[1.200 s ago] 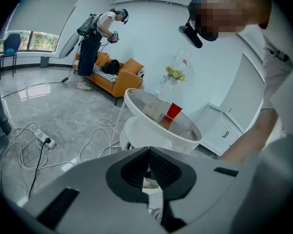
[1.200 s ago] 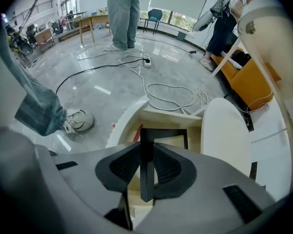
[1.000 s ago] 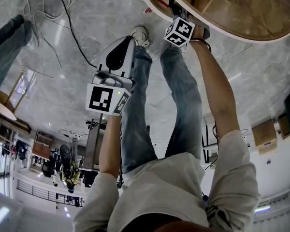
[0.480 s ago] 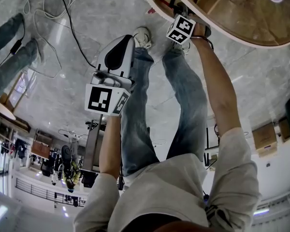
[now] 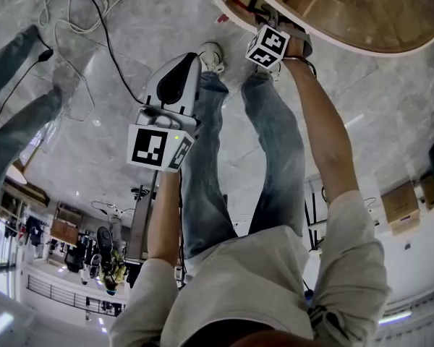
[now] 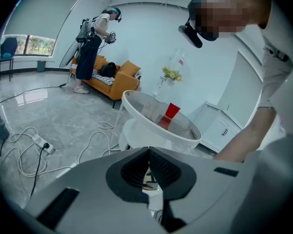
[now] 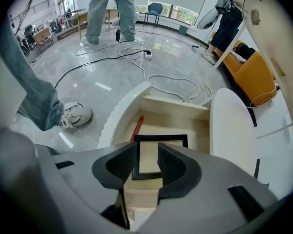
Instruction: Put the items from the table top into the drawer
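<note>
the right gripper (image 7: 148, 148) points steeply down into the open drawer (image 7: 176, 107) of the round white table (image 7: 232, 126). its jaws have just been opening and now stand apart, the pads pressing on nothing. straight below the gap between them a flat black-edged square (image 7: 149, 161) with a tan middle lies on the drawer floor, wider than the gap, so its dark border runs out past both pads. a thin red stick (image 7: 136, 127) lies in the drawer just left of the jaws, along the side wall. further left of this gripper, down on the floor, is a pale sneaker (image 7: 78, 115). the left gripper (image 6: 149, 150) is held away from the drawer with its jaws together, tips touching and nothing between them. beyond its tips a red cup (image 6: 172, 110) stands upright on the table top.
</note>
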{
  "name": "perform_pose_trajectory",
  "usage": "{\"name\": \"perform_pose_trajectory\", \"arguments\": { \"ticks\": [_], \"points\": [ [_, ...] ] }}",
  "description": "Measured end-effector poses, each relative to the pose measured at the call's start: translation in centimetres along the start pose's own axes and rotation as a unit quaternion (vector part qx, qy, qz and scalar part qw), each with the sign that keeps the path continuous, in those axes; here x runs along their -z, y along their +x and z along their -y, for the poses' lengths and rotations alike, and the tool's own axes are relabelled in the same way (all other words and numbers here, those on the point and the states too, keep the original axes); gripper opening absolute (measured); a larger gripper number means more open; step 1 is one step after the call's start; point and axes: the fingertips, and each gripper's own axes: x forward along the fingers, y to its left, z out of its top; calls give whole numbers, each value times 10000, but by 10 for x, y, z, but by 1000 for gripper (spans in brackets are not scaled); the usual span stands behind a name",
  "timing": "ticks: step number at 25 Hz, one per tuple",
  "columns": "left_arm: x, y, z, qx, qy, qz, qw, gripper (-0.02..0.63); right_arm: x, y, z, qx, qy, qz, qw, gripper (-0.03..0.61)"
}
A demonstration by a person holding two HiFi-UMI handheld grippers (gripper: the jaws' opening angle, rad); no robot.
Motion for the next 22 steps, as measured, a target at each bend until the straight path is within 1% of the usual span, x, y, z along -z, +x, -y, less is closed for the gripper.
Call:
{"name": "perform_pose_trajectory", "arguments": {
  "ticks": [2, 5, 7, 13, 16, 19, 22],
  "points": [
    [-7, -4, 8, 64, 37, 21, 10000, 15, -3, -15, 4, 123, 37, 67, 9999, 129],
    [-19, -12, 19, 146, 100, 42, 9998, 15, -11, -38, 9, 305, 68, 182, 9993, 66],
    [-27, -17, 25, 194, 139, 38, 9997, 15, -15, -54, 11, 379, 112, 248, 9989, 41],
    [-46, -34, 42, 288, 221, 18, 9993, 15, -19, -97, 8, 437, 397, 356, 9976, 28],
    [-55, -39, 48, 355, 239, 25, 9991, 15, -24, -123, 11, 537, 688, 515, 9949, 26],
    [-66, -42, 56, 435, 277, 39, 9987, 15, -34, -153, 15, 665, 1107, 770, 9886, 26],
    [-79, -43, 68, 534, 346, 55, 9980, 15, -43, -185, 20, 801, 1607, 1056, 9781, 26]
  ]
}}
